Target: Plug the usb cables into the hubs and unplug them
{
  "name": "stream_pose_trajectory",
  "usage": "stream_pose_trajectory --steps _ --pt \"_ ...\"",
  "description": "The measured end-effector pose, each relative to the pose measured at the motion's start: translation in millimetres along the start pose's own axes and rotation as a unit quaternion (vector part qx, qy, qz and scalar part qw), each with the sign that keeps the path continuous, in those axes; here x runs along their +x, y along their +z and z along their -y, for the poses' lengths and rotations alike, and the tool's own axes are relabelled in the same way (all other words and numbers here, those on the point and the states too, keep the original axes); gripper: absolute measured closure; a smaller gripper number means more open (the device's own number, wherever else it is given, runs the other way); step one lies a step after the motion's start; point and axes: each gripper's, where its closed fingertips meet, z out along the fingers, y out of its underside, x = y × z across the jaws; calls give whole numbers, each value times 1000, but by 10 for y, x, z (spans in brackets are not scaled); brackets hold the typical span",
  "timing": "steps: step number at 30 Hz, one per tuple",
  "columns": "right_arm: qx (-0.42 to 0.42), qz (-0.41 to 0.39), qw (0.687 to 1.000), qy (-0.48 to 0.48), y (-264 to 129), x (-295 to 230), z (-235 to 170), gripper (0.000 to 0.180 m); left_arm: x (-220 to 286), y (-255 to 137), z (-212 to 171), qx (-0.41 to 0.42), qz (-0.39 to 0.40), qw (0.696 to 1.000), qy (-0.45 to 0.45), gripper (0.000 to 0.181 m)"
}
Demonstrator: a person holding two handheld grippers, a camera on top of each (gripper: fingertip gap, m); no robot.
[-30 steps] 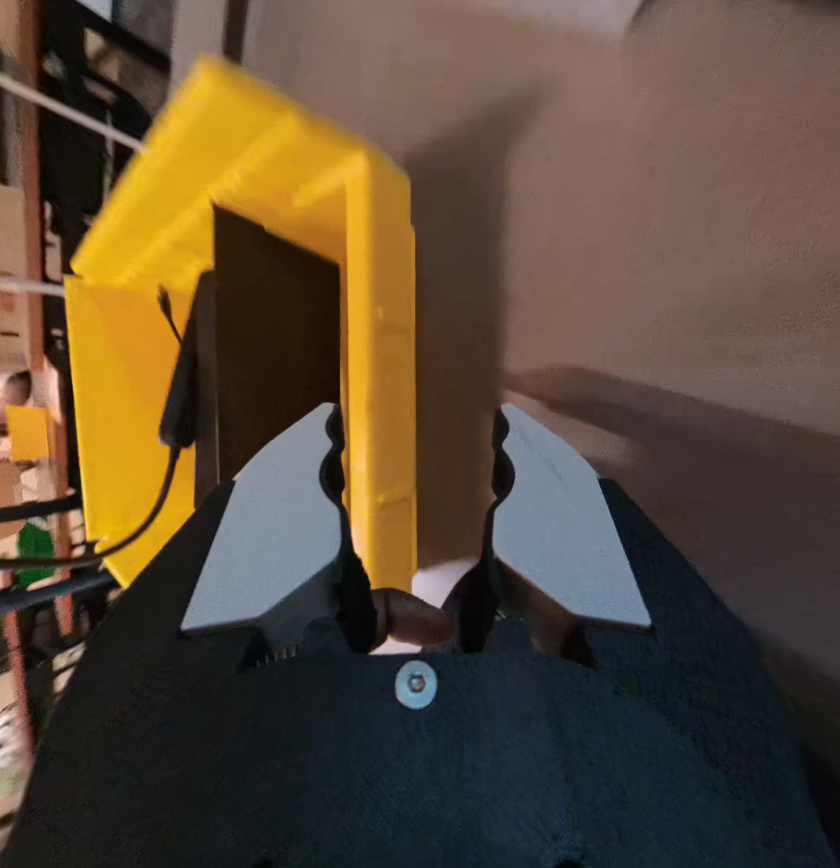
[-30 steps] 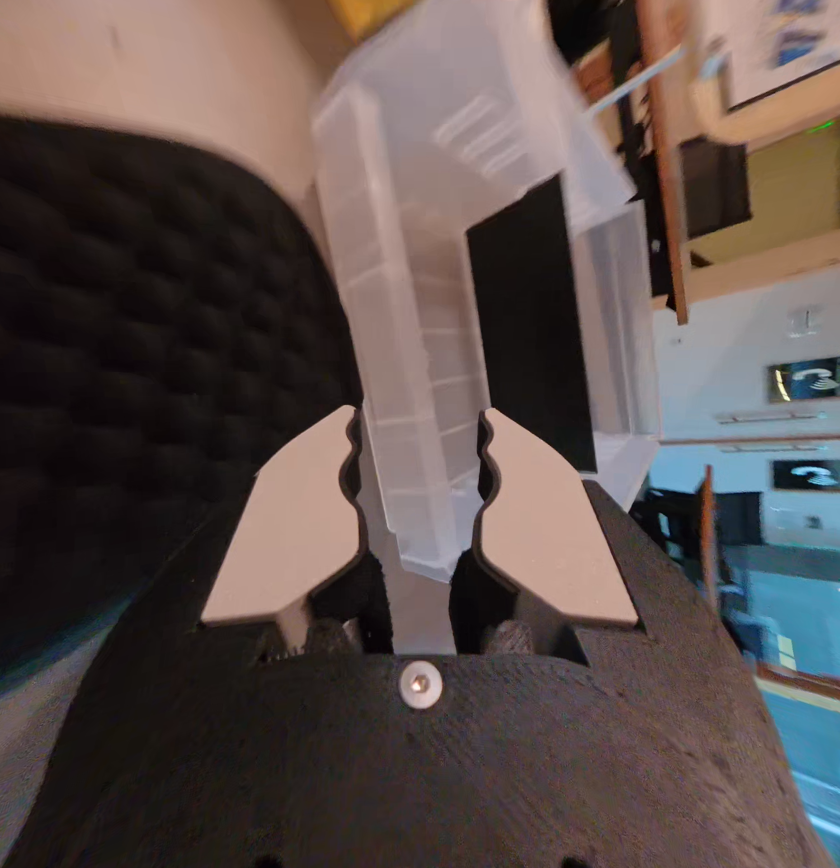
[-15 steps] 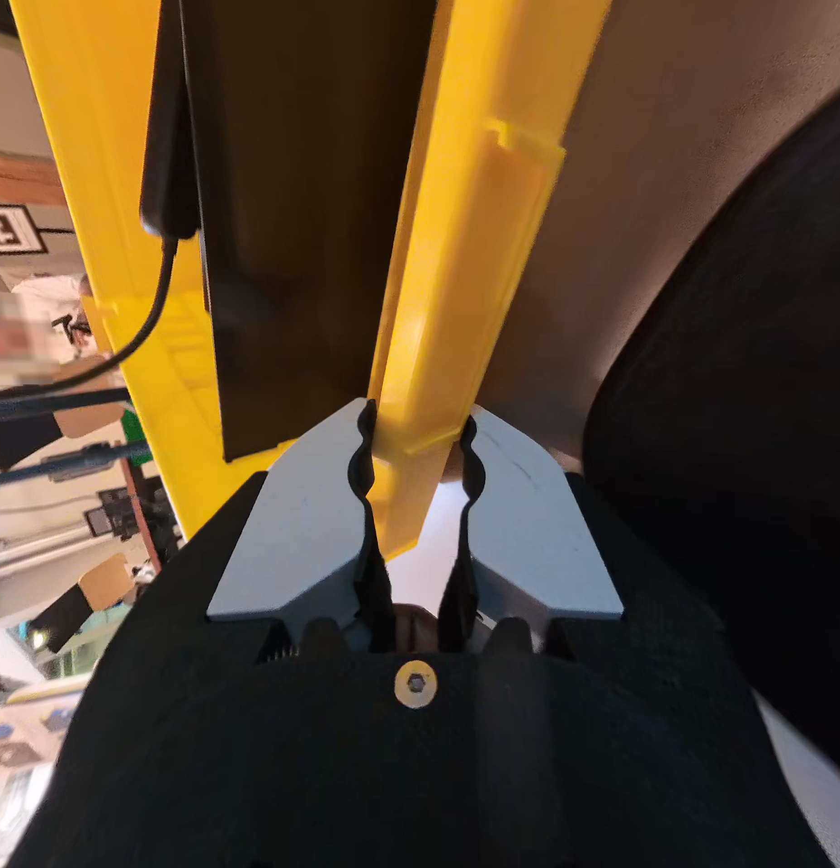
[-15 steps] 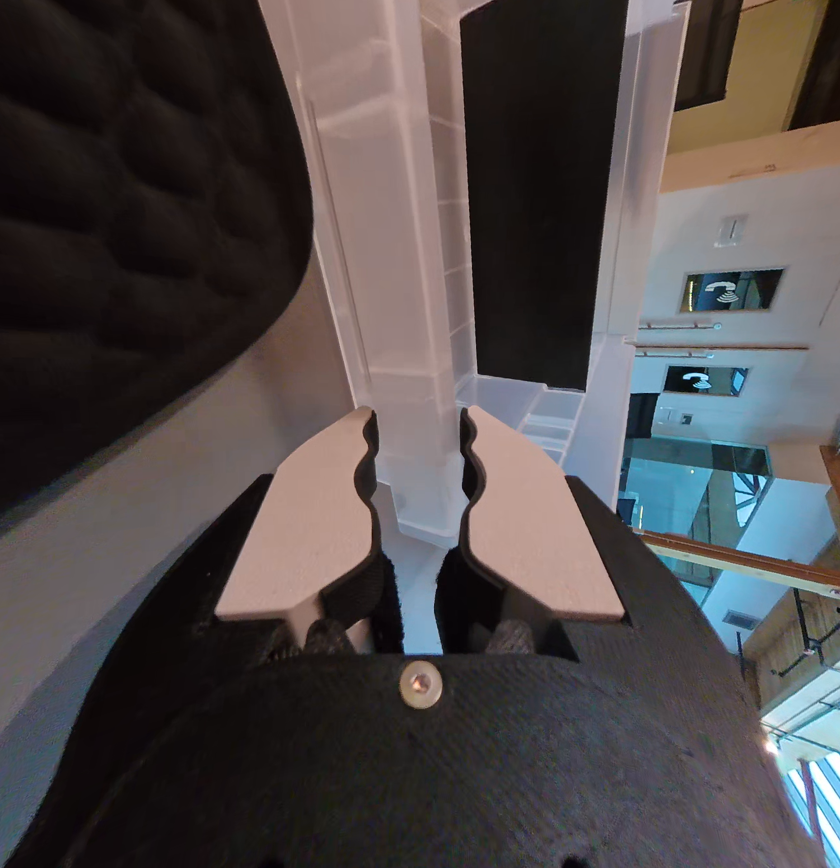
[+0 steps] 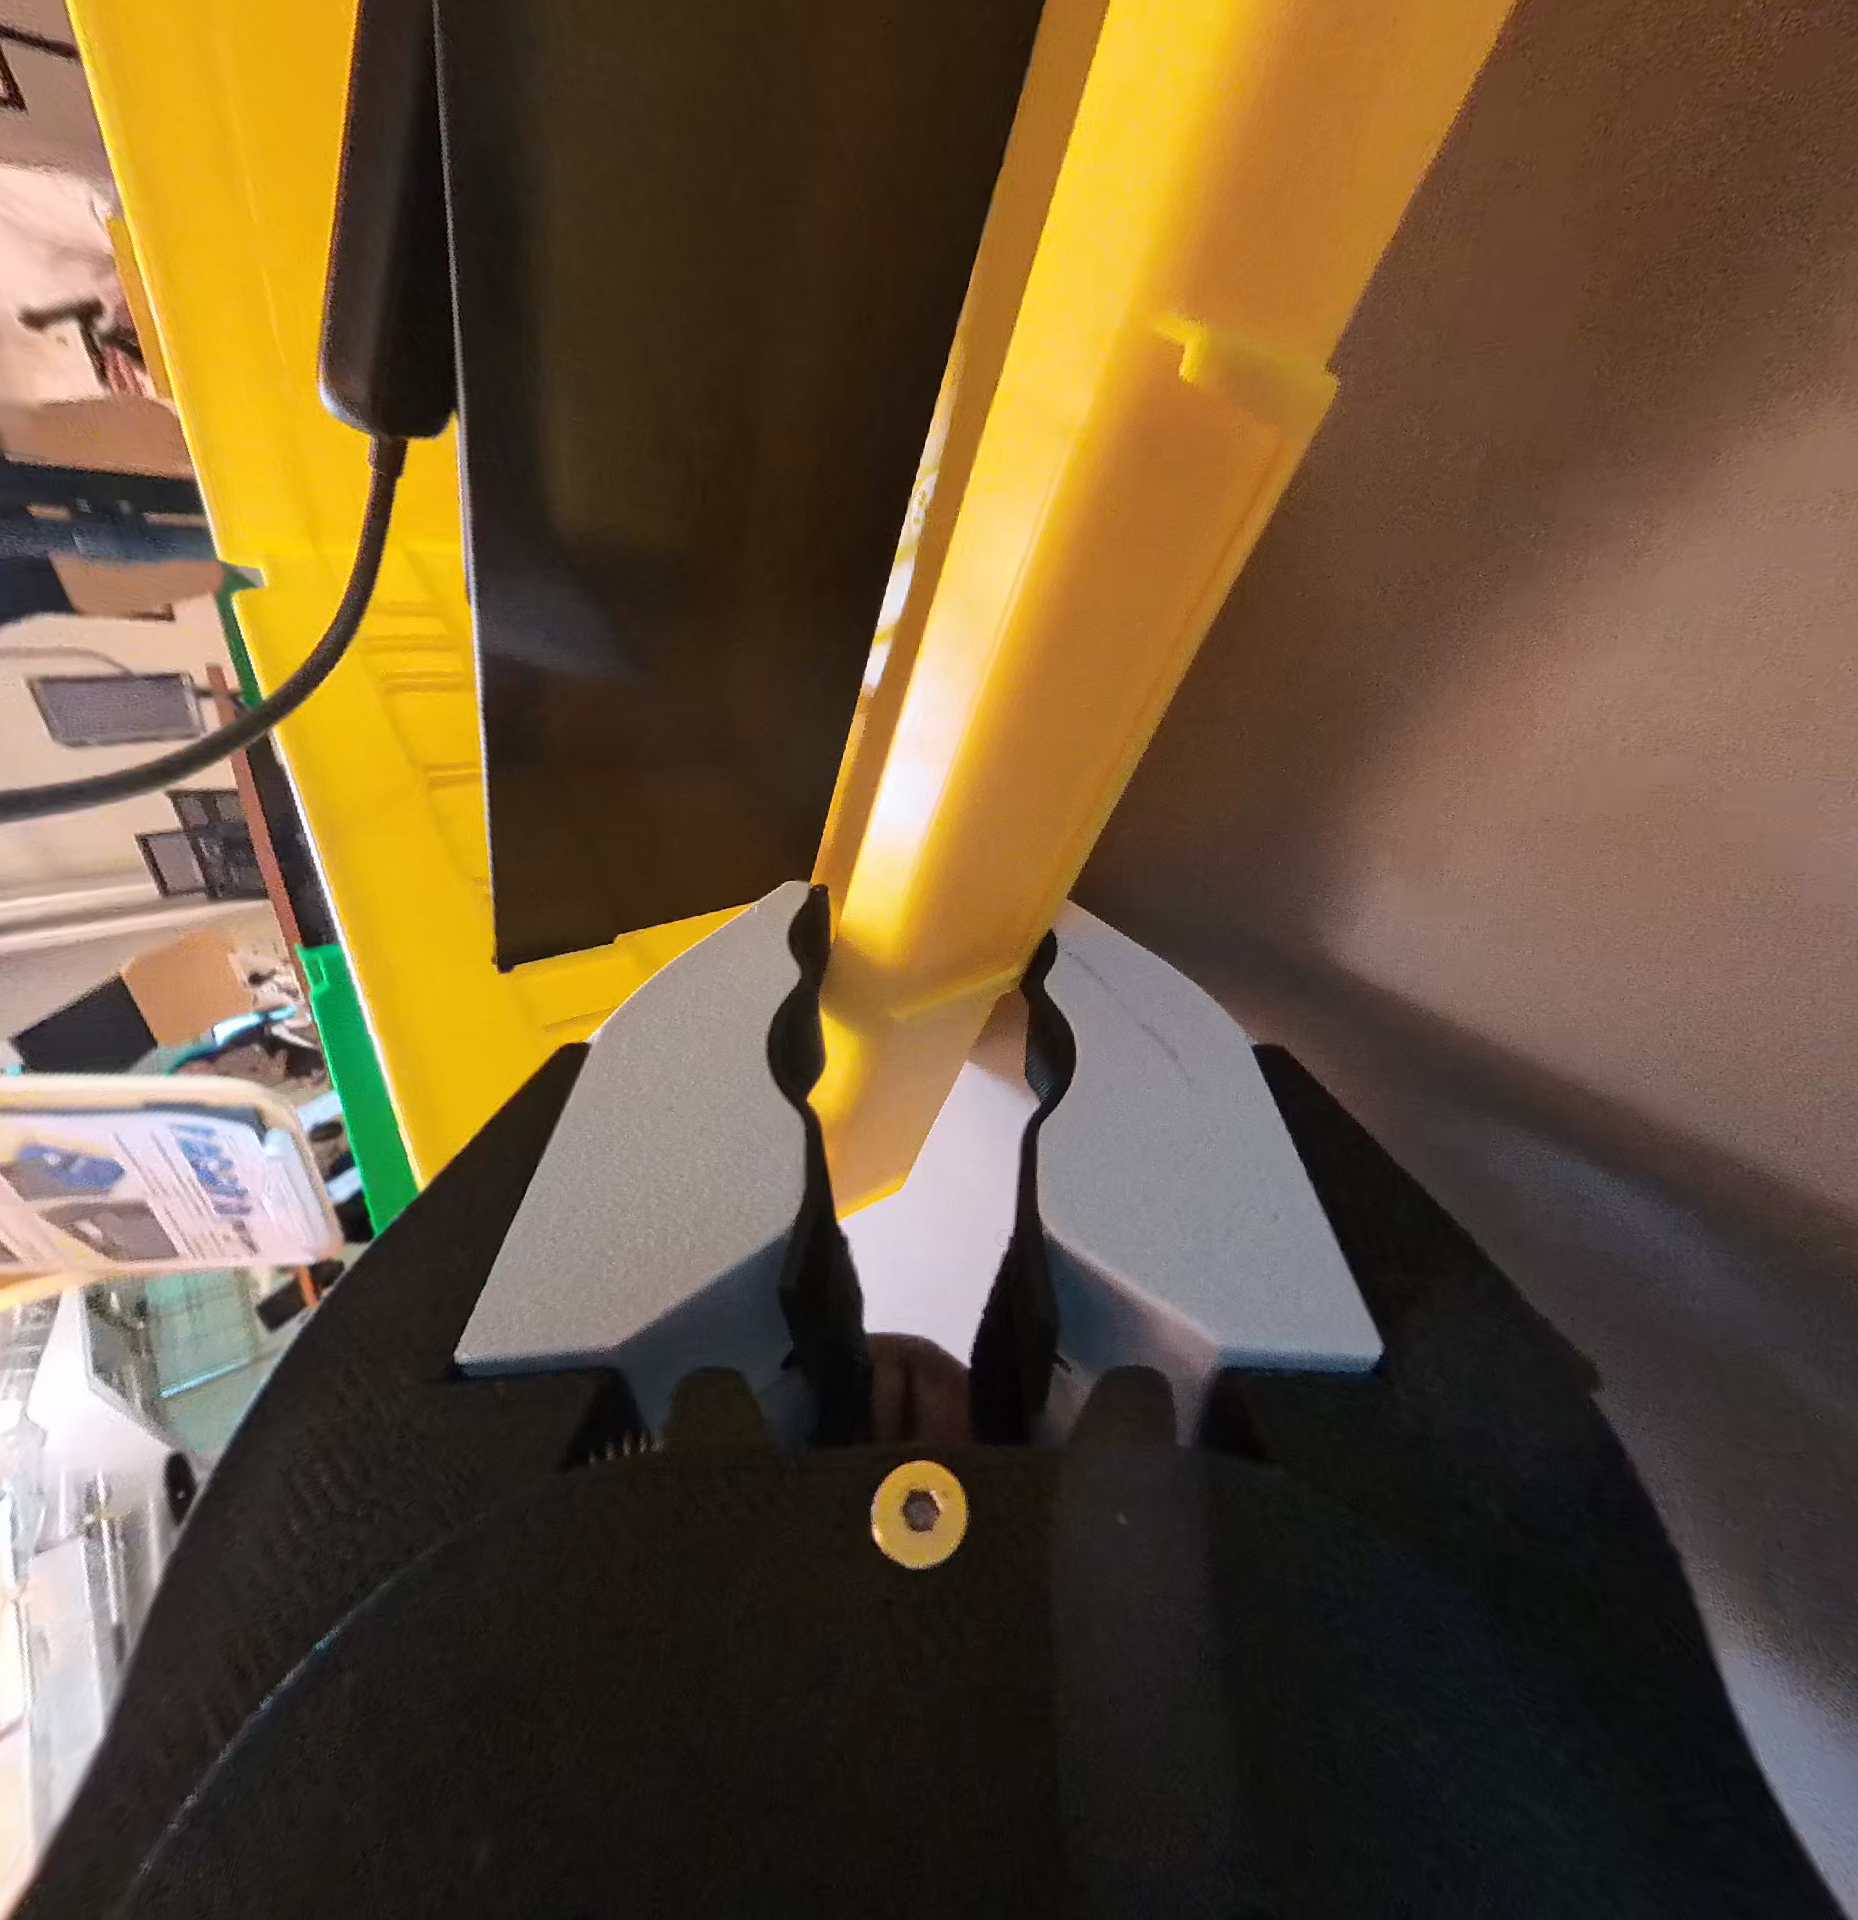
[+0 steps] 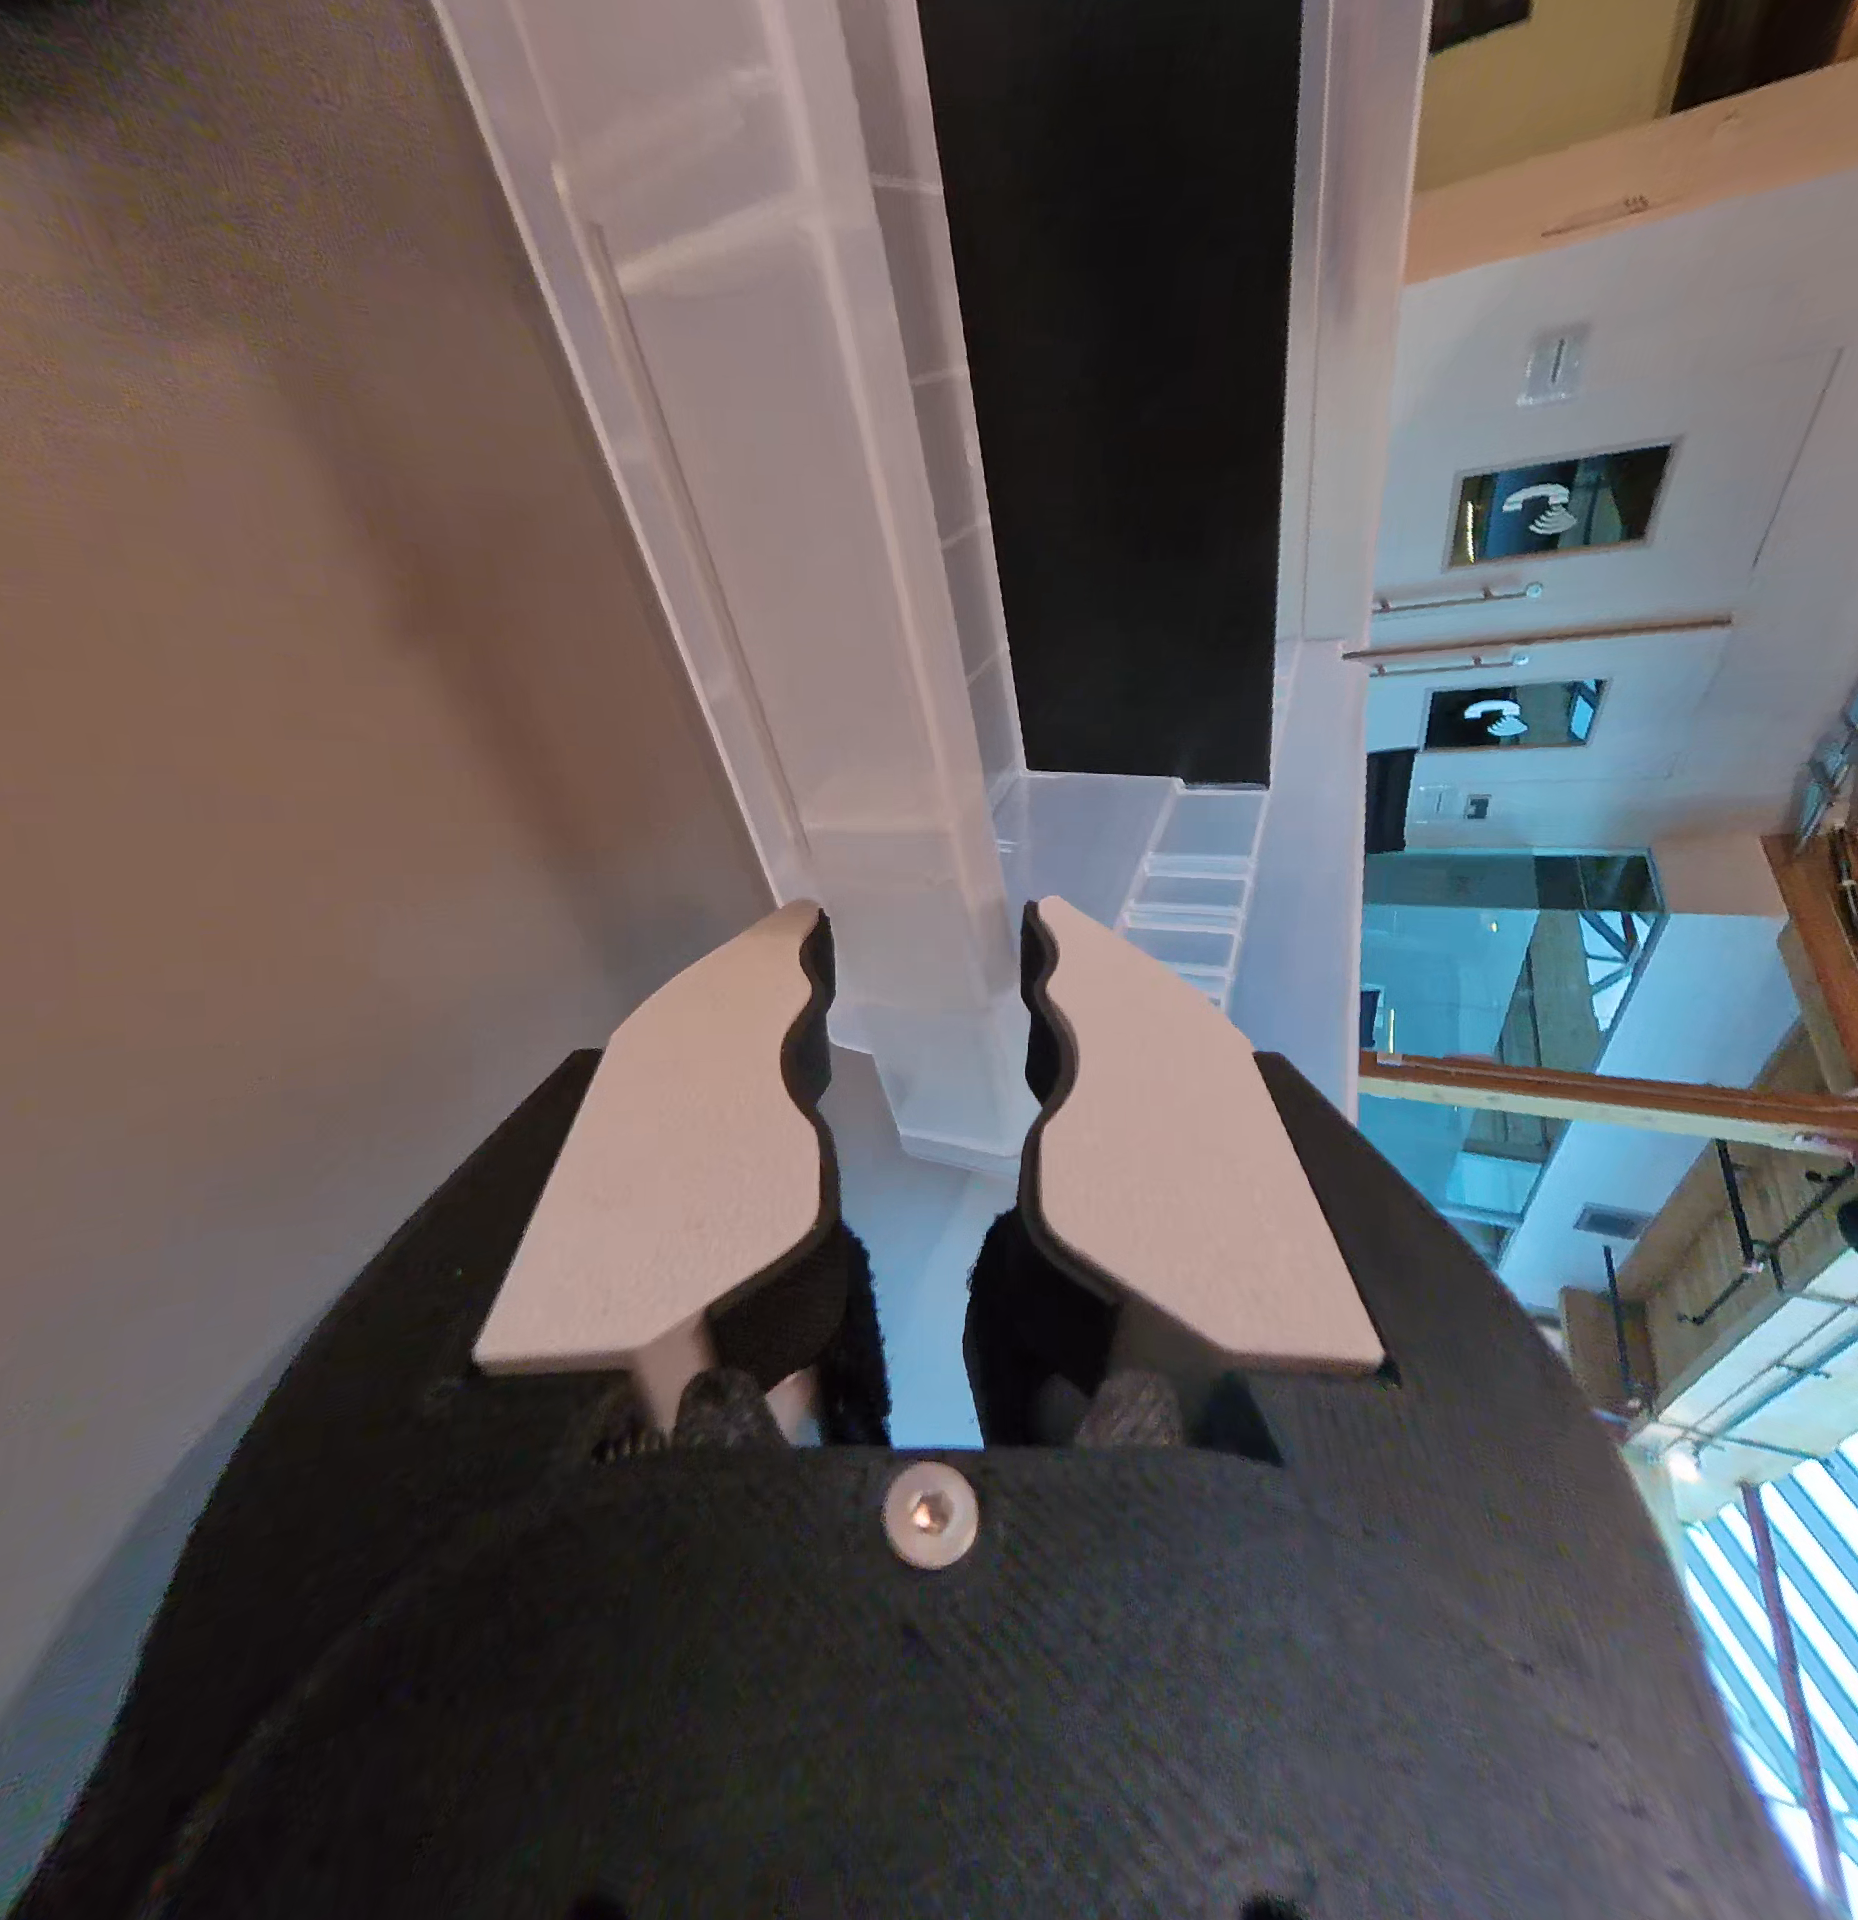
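The left gripper (image 5: 925, 1023) is rolled onto its side, so the room beyond stands sideways. Its fingers (image 5: 686, 1091) are clamped on the rim of a yellow bin (image 5: 1070, 665), whose wall runs up and away from the fingertips. Inside the bin, up-left of the fingers, a black panel (image 5: 686, 468) lies flat, with a black hub (image 5: 390, 208) at its left edge and a black cable (image 5: 322, 644) trailing from it out to the left.

The right gripper (image 6: 925, 1023) is rolled the same way, its fingers (image 6: 1153, 1132) closed on the rim of a clear plastic bin (image 6: 790, 540). A second black panel (image 6: 1122, 395) sits inside, just above the right finger.

A matte brownish tabletop (image 5: 1579, 727) fills the side right of the left fingers and left of the right ones. Beyond the right finger, white walls, glass and a wooden beam (image 6: 1621, 1101) show; beyond the left, blurred clutter and a green strip (image 5: 353, 1081)
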Motion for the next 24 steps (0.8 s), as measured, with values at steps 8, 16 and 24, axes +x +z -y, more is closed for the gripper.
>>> stream_pose_trajectory --steps 8,16,24 --pt "-35 -37 998 33 -124 73 -533 143 9 -157 -615 -3 -6 998 56 148" --pt "76 4 982 174 -403 103 -419 126 24 -529 -524 125 -78 985 -87 120" --pt "323 -16 897 301 -1065 681 274 122 -566 -1480 487 418 -30 891 -177 116"
